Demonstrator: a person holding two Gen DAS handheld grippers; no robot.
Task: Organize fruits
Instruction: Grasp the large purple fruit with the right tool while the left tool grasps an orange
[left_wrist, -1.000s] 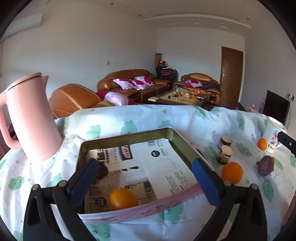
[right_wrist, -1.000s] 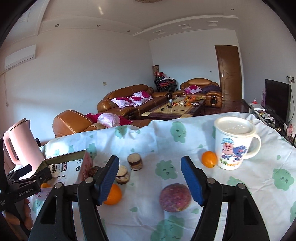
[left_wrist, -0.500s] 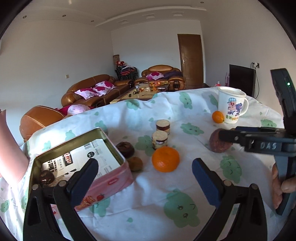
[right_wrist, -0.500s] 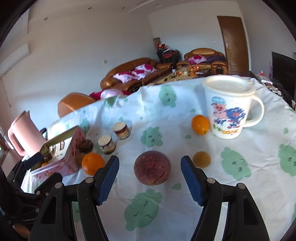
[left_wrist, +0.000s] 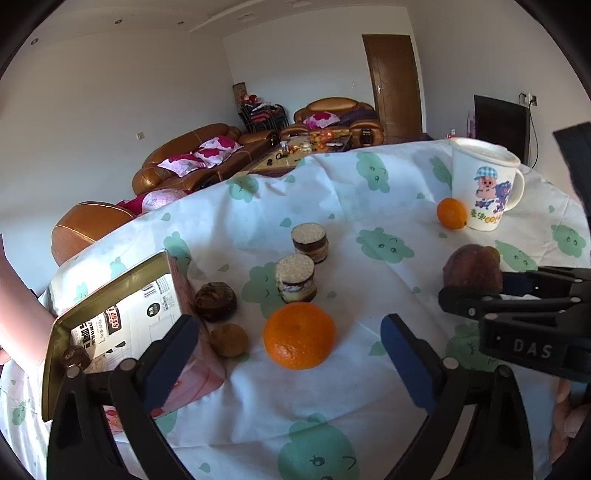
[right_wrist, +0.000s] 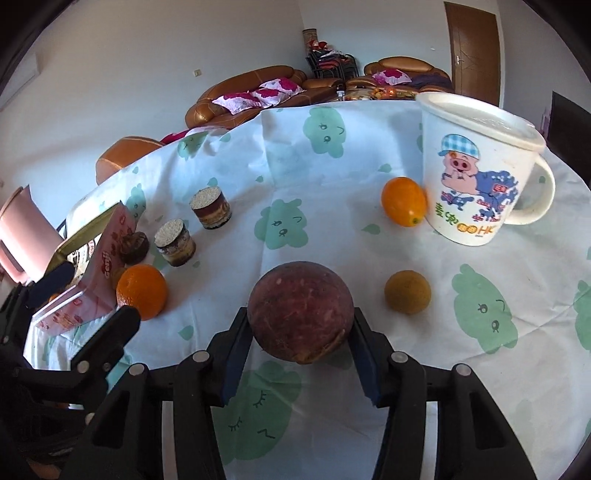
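Note:
A round purple fruit (right_wrist: 299, 314) rests on the cloud-print cloth with my right gripper (right_wrist: 300, 317) around it. Its jaws are closing and both blue pads touch the fruit's sides. The left wrist view shows the same fruit (left_wrist: 472, 267) behind the right gripper (left_wrist: 480, 295). My left gripper (left_wrist: 290, 325) stands wide, its jaws closing slightly. A big orange (left_wrist: 299, 336) lies just ahead of its gap, untouched. The open tin box (left_wrist: 110, 314) sits at left with a dark fruit (left_wrist: 75, 356) inside. A small orange (right_wrist: 403, 206) leans on the mug (right_wrist: 476, 166).
Two round layered cakes (left_wrist: 309, 242) (left_wrist: 295, 277) stand mid-table. A dark fruit (left_wrist: 216, 301) and a small brown one (left_wrist: 229, 339) lie beside the box. A yellowish fruit (right_wrist: 407, 291) lies right of the purple one. A pink kettle (right_wrist: 18, 236) stands far left.
My left gripper swung right, from over the box to face the big orange. The right gripper dropped toward the purple fruit and its jaws narrowed onto it.

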